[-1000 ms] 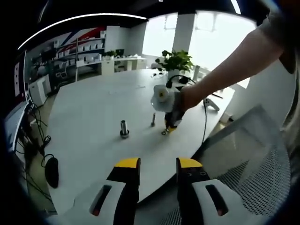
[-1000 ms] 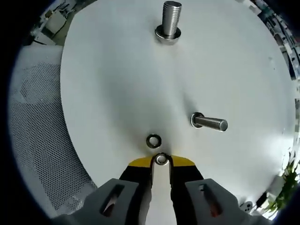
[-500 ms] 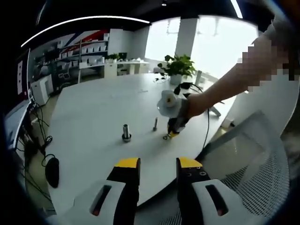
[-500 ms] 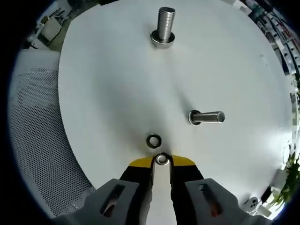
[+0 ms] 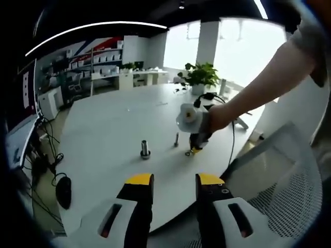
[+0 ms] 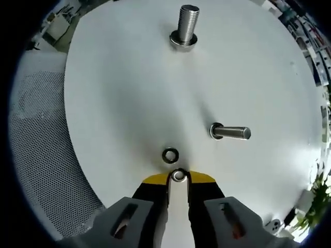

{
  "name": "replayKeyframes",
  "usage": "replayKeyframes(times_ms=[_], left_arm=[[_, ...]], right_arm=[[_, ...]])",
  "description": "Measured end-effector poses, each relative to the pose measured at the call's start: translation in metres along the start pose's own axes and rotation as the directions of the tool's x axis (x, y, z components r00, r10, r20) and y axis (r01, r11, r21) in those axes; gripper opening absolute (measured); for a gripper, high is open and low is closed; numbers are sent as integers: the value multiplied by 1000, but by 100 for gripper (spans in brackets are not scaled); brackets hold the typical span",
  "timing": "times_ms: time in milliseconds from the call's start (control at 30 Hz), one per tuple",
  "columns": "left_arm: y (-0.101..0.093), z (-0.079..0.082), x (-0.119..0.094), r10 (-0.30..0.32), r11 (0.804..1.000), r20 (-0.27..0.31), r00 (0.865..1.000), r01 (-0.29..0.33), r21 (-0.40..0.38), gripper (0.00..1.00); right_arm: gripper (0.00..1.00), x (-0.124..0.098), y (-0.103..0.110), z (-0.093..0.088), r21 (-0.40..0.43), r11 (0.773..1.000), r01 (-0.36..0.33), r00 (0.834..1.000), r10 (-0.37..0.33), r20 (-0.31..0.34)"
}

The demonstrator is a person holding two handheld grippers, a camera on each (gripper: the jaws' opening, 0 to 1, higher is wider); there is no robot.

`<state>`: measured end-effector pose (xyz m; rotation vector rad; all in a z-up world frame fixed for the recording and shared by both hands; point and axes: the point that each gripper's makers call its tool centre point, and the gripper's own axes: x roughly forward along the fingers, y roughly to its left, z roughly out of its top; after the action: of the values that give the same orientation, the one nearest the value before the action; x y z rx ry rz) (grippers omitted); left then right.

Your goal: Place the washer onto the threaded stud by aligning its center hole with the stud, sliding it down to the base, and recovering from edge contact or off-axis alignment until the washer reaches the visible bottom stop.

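Steel washer [image 6: 178,175] pinched edge-on at tips of right gripper [image 6: 178,178], low centre of right gripper view. Second washer [image 6: 170,154] flat on white table [image 6: 119,103], just above tips. Two studs: smaller stud [image 6: 230,133] right of centre, large stud [image 6: 187,27] at top (target cannot be told). Left gripper [image 5: 172,181] empty, jaws apart, well back from table edge.

Risks:
- thin-edge grip: washer may slip or rotate
- off-axis approach: hole rim catches thread, washer jams tilted
- tips may nudge loose washer

Round white surface [image 5: 103,129] in an open office. Mesh-backed chair [image 5: 282,181] pulled up at its near edge. Potted green plant [image 5: 201,75] at the far side, before bright windows [image 5: 243,46]; white pillar [image 5: 207,46] between panes. Shelving with white boxes [image 5: 98,64] along the far wall. Black cables [image 5: 44,160] trail on the floor beside the surface. Curved ceiling light strip [image 5: 98,27] overhead.
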<state>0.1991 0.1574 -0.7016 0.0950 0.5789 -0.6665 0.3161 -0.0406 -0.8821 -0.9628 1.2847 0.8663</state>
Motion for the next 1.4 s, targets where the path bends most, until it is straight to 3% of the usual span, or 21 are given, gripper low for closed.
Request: replayKeyframes(times_ms=[167, 333, 467, 667, 833, 933, 1267, 1400], left_arm=[[2, -2, 1, 12, 1000, -14, 1000, -12, -1, 31], [6, -13, 2, 35, 999, -74, 997, -35, 6, 30], [6, -14, 2, 40, 999, -79, 996, -40, 8, 30], [10, -19, 2, 56, 998, -111, 992, -55, 18, 30], [6, -19, 3, 41, 999, -115, 993, -37, 33, 31], [9, -21, 3, 55, 998, -123, 991, -52, 28, 31], [10, -22, 3, 45, 999, -126, 991, -44, 11, 31], [6, -22, 3, 25, 1000, -120, 992, -24, 11, 31]], right_arm=[[15, 0, -1, 0, 2, 1000, -6, 1000, 6, 8], [15, 0, -1, 0, 3, 1000, -26, 999, 26, 21], [15, 1, -2, 0, -3, 1000, -24, 999, 24, 27], [15, -1, -2, -1, -3, 1000, -25, 996, 25, 88], [14, -1, -2, -1, -27, 999, -44, 989, 47, 142], [14, -3, -2, 0, -2, 999, -48, 978, 48, 201], [14, -2, -4, 6, 15, 998, -54, 978, 50, 201], [14, -3, -4, 8, 48, 997, -55, 970, 42, 241]])
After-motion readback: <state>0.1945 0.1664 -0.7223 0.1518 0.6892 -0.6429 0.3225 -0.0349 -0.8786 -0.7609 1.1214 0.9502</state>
